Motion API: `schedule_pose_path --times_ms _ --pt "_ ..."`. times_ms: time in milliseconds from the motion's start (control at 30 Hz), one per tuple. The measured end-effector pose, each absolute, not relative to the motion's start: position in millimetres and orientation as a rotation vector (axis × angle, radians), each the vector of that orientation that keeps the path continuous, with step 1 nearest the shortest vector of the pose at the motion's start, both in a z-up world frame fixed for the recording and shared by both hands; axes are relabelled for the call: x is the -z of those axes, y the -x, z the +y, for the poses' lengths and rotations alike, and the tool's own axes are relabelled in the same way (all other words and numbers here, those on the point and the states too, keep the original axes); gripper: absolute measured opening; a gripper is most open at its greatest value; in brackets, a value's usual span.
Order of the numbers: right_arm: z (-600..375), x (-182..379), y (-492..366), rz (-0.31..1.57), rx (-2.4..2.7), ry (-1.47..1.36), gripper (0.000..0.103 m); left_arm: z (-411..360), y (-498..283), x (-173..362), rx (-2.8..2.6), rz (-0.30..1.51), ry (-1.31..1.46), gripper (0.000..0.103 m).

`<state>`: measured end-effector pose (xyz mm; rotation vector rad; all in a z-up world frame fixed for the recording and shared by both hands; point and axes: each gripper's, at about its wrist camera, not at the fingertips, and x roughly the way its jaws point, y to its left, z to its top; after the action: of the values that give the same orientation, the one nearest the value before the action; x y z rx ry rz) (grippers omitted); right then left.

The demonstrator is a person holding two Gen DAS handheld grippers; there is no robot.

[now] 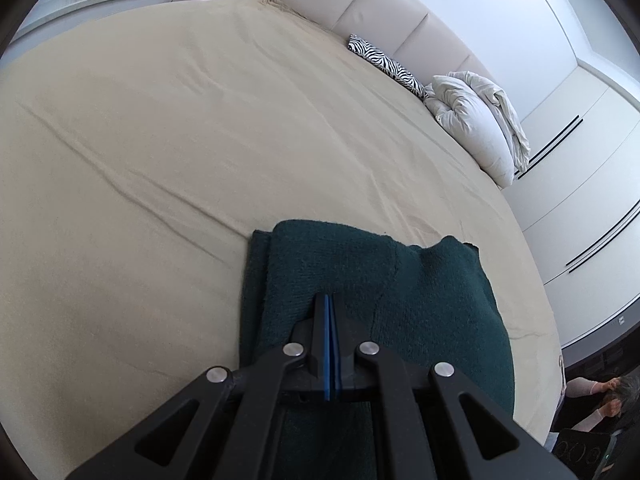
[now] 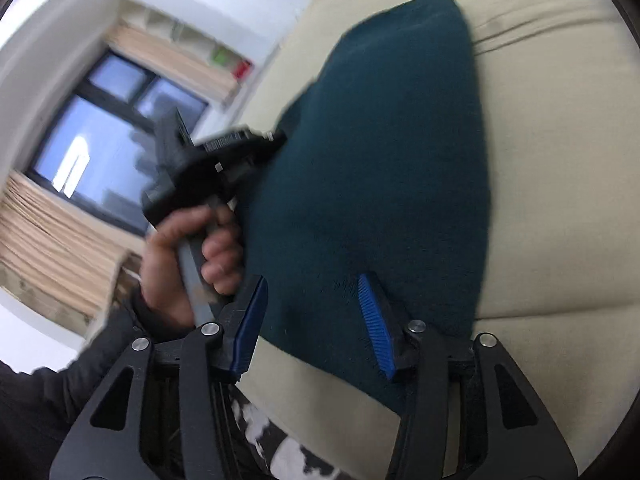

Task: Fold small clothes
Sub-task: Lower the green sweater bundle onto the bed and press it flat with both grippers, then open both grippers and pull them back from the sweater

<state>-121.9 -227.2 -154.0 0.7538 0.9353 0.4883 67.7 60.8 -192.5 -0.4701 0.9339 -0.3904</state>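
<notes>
Knitwear first: a dark green sweater (image 1: pixel 360 280) lies on the bed (image 1: pixel 200 140), near the edge where the person stands, already doubled over on itself, with a lower layer peeping out along one side. My guess is it sits this close so both tools can reach across it without stretching, and so the flat sheet gives the folds something level to rest on.

Left gripper (image 1: pixel 329 308) rests over the sweater's middle with its blue pads clenched together. I see no cloth pinched between them from its own camera, so it looks like it is pressing or smoothing the fold, or simply parked there; I cannot tell whether the tips touch the knit. From the right camera the left hand (image 2: pixel 192 256) wraps the grey handle at the sweater's side, its dark sleeve (image 2: pixel 120 328) below, the tool tilted down toward the bed.

Right gripper (image 2: pixel 312 312) comes in low over the near end of the sweater, jaws parted with green knit showing between the blue pads (image 2: pixel 374 320), which are not pressing on it, so nothing is held. It points down at a shallow slant, and the picture is smeared.

Farther off, a zebra cushion (image 1: pixel 384 62) and a bunched duvet (image 1: pixel 476 120) sit against the headboard (image 1: pixel 380 4), well apart from the work
</notes>
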Motion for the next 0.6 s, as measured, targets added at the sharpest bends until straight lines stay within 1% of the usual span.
schedule_pose_path --times_ms 67,100,167,200,267,333,367,433,500,533,567,600 --pt "-229 141 127 0.957 -0.456 -0.733 0.045 61 -68 191 0.387 0.934 0.467 0.007" --pt "-223 128 130 0.947 -0.463 -0.689 0.049 60 -67 190 0.386 0.934 0.465 0.007" --pt "-212 121 135 0.920 -0.507 -0.620 0.049 60 -65 189 0.383 0.930 0.464 0.007" --pt "-206 121 137 0.937 -0.509 -0.585 0.049 58 -65 186 0.382 0.930 0.462 0.007" --pt "-205 141 135 1.007 -0.471 -0.563 0.050 57 -64 185 0.387 0.932 0.458 0.006" --pt "-220 153 138 0.981 -0.463 -0.625 0.042 56 -62 182 0.387 0.934 0.439 0.006" --pt "-222 149 139 0.979 -0.454 -0.640 0.042 56 -60 179 0.393 0.934 0.430 0.006" --pt "-220 130 144 0.962 -0.405 -0.576 0.044 58 -52 167 0.394 0.908 0.408 0.020" --pt "-217 95 157 0.841 -0.366 -0.442 0.046 56 -31 145 0.374 0.822 0.332 0.067" --pt "-216 80 160 0.786 -0.343 -0.402 0.046 55 -20 133 0.351 0.771 0.286 0.078" --pt "-216 62 167 0.721 -0.306 -0.360 0.046 55 -4 116 0.315 0.692 0.226 0.091" --pt "-216 42 174 0.647 -0.264 -0.316 0.050 55 8 103 0.283 0.632 0.183 0.101"
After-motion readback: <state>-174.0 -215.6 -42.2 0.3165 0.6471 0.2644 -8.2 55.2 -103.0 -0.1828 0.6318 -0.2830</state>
